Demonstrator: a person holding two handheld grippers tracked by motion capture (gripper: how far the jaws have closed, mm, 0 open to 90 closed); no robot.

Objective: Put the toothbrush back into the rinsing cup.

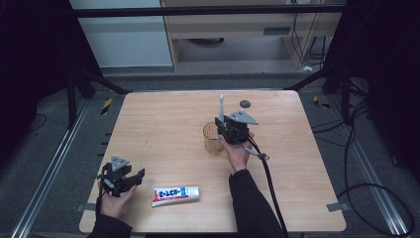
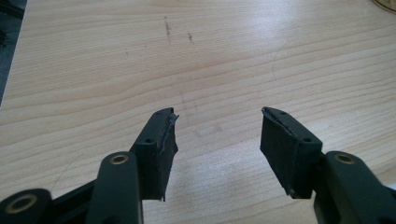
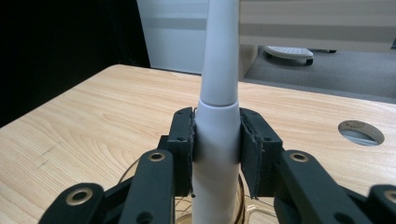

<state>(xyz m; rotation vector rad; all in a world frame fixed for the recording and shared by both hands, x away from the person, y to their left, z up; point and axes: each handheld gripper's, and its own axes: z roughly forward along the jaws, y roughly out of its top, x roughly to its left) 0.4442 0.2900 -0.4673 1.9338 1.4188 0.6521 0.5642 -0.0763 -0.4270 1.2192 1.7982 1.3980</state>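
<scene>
Right tool [image 3: 216, 140]: clenched on the toothbrush [image 3: 217, 84] handle, upright over the cup [image 1: 213, 138].
Left tool [image 2: 217, 140]: released, nothing between its jaws, low over the worktop [image 1: 163, 124].
Toothbrush: likely light, stiff, smooth plastic; best held at the thick handle.
Cup: clear, probably tips easily.
</scene>
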